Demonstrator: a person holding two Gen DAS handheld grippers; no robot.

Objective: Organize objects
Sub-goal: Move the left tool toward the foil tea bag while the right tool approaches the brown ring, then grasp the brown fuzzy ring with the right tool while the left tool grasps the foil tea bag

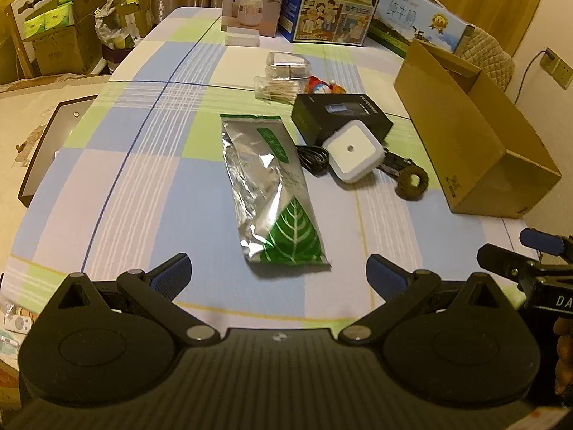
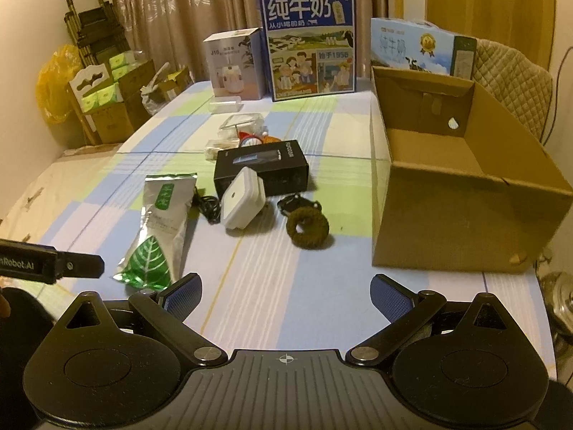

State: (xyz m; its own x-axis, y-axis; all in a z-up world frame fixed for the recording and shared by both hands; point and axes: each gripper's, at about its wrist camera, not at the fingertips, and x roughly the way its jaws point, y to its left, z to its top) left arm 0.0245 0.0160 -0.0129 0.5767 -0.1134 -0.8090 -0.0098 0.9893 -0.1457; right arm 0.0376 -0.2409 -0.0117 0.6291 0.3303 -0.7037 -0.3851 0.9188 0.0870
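The left gripper (image 1: 278, 276) is hovering with its jaws spread wide and nothing between them, low over the near edge of the checked worktop (image 1: 143, 186). Just beyond it the foil tea pouch (image 1: 274, 193) is lying flat, its green-leaf end pointing toward the gripper. That pouch is probably the first thing to be picked up, so the person is best advised to be lowering the left gripper over the near end and closing across the narrow width, since the crinkled foil is likely slipping under a shallow pinch.

Further right, a coiled black cable (image 1: 313, 159) is resting just beside the pouch, and the white square night light (image 1: 352, 150) is leaning against the black box (image 1: 340, 116); a brown knitted ring (image 1: 412, 182) is lying near them. Any sweep toward the pouch should be staying clear of the cable.

At the right the open cardboard box (image 2: 465, 193) is standing with nothing visible inside, apparently the destination. The right gripper (image 2: 285, 299) is also waiting with jaws wide apart and holding nothing, near the box's front wall, well placed for taking the ring or the night light next.
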